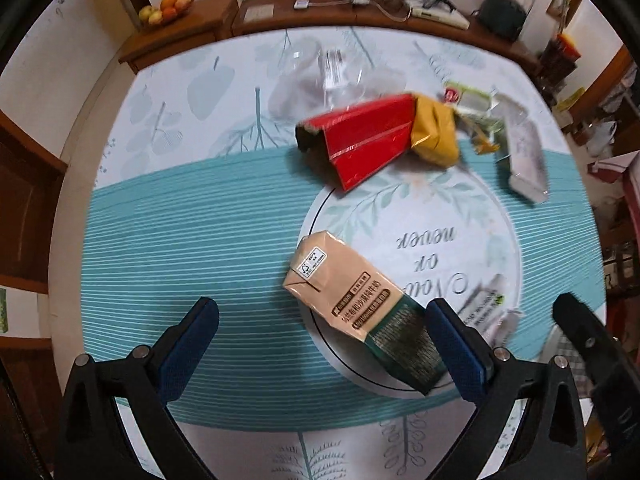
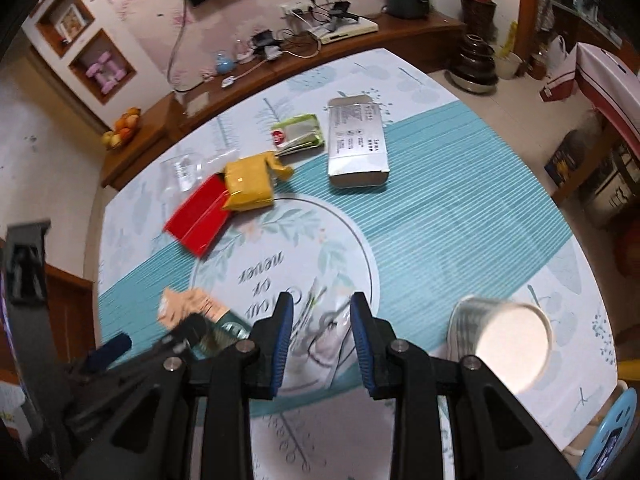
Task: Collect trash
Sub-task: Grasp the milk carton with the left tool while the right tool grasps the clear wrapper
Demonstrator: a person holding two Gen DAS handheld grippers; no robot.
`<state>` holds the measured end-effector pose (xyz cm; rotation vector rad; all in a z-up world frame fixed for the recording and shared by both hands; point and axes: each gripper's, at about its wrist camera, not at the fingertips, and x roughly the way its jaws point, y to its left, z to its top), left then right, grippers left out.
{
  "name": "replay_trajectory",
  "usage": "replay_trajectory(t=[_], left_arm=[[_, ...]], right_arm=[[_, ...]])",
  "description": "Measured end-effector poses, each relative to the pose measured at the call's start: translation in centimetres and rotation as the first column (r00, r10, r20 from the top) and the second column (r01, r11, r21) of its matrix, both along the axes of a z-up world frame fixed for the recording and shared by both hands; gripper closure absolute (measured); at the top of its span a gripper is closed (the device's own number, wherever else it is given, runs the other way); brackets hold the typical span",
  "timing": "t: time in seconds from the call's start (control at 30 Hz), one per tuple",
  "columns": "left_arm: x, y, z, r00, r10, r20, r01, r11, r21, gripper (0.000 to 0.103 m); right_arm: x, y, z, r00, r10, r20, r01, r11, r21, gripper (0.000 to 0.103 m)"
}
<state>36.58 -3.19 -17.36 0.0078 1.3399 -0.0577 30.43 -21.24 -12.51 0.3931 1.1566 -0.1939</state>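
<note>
My left gripper is open, its jaws wide apart, hovering over a beige and green drink carton that lies between its fingers and toward the right one. The carton also shows in the right wrist view. My right gripper has its jaws narrowly apart around a clear plastic wrapper; whether it grips is unclear. That wrapper shows in the left wrist view. A red box and a yellow packet lie further out.
A silver foil pouch, a green sachet and a clear plastic bag lie toward the table's far side. A paper cup lies at the right. A wooden sideboard with cables runs behind the table.
</note>
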Motion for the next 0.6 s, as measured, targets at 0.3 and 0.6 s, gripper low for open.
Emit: replay_trajectory(t=[0.3, 0.6], left_arm=[[0.3, 0.0, -0.4, 1.0, -0.028, -0.007, 0.028, 0.999, -0.036, 0.001], [-0.1, 2.2, -1.5, 0.997, -0.05, -0.06, 0.043, 0.993, -0.107, 0.0]], right_arm=[[1.2, 0.2, -2.6, 0.998, -0.002, -0.064, 0.003, 1.0, 0.023, 0.073], [1.2, -0.2, -4.2, 0.995, -0.025, -0.094, 0.031, 0.998, 0.061, 0.073]])
